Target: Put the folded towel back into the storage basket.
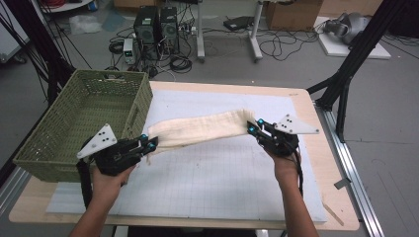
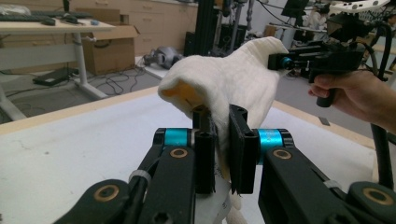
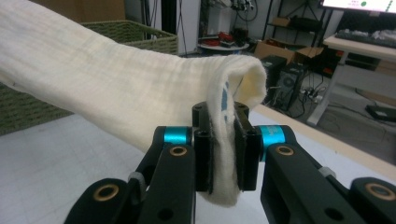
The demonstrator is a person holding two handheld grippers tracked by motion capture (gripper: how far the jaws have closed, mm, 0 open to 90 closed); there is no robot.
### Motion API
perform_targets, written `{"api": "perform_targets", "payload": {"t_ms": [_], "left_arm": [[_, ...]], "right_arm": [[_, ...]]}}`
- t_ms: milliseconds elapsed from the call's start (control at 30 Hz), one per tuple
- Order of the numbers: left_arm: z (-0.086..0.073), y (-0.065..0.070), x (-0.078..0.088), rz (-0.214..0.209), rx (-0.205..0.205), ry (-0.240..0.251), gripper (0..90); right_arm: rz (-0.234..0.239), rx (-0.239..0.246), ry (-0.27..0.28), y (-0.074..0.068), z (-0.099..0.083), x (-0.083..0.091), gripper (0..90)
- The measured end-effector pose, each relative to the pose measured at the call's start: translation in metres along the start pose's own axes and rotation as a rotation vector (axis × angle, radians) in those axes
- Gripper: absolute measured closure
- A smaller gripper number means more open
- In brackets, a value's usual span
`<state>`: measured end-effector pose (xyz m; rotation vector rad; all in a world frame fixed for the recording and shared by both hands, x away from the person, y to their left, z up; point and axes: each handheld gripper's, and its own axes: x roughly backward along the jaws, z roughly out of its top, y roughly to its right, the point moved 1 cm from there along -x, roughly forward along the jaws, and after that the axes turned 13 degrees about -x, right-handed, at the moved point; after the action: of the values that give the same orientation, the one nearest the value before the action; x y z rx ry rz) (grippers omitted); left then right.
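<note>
- The left gripper point(image 1: 150, 144) has its fingers point(image 2: 204, 158) clamped on one end of the cream cloth point(image 1: 202, 129).
- The right gripper point(image 1: 253, 129) pinches the other end.
- The cloth hangs between them above the bench point(image 1: 222, 177); each pinched edge is hidden between the fingers.
- The green basket point(image 1: 44, 143) stands beside the left fingers.

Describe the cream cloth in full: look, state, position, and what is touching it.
The cloth is cream, soft and crinkled, folded into a long band. It hangs stretched above the white mat, sagging slightly, beside the green basket. The left gripper clamps one end, the right gripper the other, where a blue mark shows inside the fold.
</note>
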<state>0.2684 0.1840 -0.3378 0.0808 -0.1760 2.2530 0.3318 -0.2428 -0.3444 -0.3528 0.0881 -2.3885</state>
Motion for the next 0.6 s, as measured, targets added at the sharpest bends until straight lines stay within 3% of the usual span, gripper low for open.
{"api": "perform_targets", "payload": {"t_ms": [600], "left_arm": [[0.012,-0.013,0.035,0.095,0.007,0.035,81.9]], "right_arm": [[0.053,0.039,0.008,-0.016,0.047,-0.056,81.0]]}}
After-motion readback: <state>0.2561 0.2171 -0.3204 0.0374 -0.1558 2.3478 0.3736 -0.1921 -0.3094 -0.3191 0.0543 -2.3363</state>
